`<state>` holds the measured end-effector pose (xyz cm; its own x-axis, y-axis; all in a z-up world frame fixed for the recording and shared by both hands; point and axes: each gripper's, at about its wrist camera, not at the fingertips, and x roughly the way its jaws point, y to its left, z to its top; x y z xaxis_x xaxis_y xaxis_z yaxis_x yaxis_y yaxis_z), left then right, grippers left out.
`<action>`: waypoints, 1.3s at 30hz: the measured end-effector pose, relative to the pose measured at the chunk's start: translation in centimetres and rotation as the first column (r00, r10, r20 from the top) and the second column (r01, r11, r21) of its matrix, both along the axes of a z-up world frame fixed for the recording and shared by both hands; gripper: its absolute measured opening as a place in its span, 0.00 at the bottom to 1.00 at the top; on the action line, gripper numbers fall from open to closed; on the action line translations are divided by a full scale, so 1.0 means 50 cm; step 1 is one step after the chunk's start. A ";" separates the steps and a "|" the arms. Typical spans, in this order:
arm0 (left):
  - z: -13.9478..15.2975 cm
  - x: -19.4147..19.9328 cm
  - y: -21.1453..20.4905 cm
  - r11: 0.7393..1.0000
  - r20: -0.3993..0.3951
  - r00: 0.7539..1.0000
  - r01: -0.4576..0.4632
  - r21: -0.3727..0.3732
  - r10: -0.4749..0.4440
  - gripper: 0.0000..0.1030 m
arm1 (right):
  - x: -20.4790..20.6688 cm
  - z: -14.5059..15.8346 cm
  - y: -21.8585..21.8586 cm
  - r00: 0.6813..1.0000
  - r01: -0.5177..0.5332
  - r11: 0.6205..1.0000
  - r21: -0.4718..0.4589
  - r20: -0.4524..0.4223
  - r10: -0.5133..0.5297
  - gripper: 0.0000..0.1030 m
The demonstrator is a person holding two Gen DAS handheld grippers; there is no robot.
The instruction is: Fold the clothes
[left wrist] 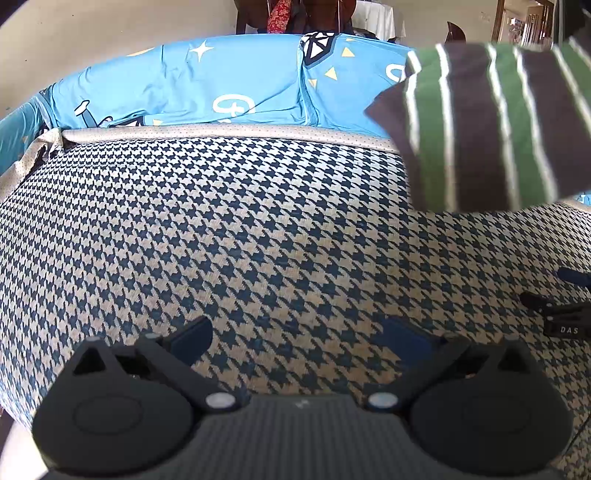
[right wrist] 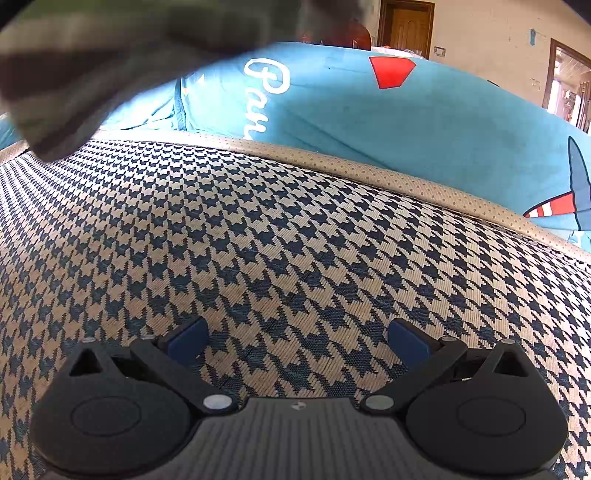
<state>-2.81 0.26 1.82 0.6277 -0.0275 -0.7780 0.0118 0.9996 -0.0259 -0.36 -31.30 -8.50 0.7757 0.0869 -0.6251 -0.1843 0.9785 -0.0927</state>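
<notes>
Two claws hover low over a mat (left wrist: 258,229) woven in a navy and cream houndstooth pattern; each is seen from its own camera, looking forward along its fingers. Left claw (left wrist: 295,338): black body, blue pads (left wrist: 194,338), fingers spread wide with nothing between them, only mat beneath. Right claw (right wrist: 297,338): the same build, blue pads (right wrist: 188,339) also spread wide and holding nothing; it too hangs over bare mat.

A striped garment (left wrist: 491,125), in bands of green and dark brown with thin white lines, fills the upper right of the left view; its lower edge ends above the mat's far right part, and whether it rests on the mat or hangs above it cannot be told; neither claw touches it. In the right view the same garment shows only as a dark blur at the upper left corner.

At the far edge of the mat runs a cream dotted border (left wrist: 221,131); behind it lies a bright blue sheet (left wrist: 184,85) printed with white stars, yellow triangles and cartoon shapes; the right view shows white script lettering and a red shape on it. Part of the right claw, black with blue tips, pokes in at the right edge of the left view, low over the mat. A pale wall (right wrist: 480,33) and a wooden door (right wrist: 406,26) stand beyond.
</notes>
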 end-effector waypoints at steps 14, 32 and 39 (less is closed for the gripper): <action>0.002 -0.017 -0.018 0.999 0.004 0.999 0.033 0.012 -0.033 1.00 | 0.000 0.005 0.002 1.000 0.000 1.000 0.000 0.000 0.000 1.00; 0.000 -0.025 -0.035 0.997 -0.006 0.997 0.076 0.015 -0.075 1.00 | 0.001 0.014 0.005 1.000 0.000 1.000 0.000 0.000 0.000 1.00; -0.004 -0.027 -0.041 0.996 -0.019 0.996 0.083 0.022 -0.082 1.00 | 0.002 0.019 0.006 1.000 0.000 1.000 -0.001 -0.001 0.000 1.00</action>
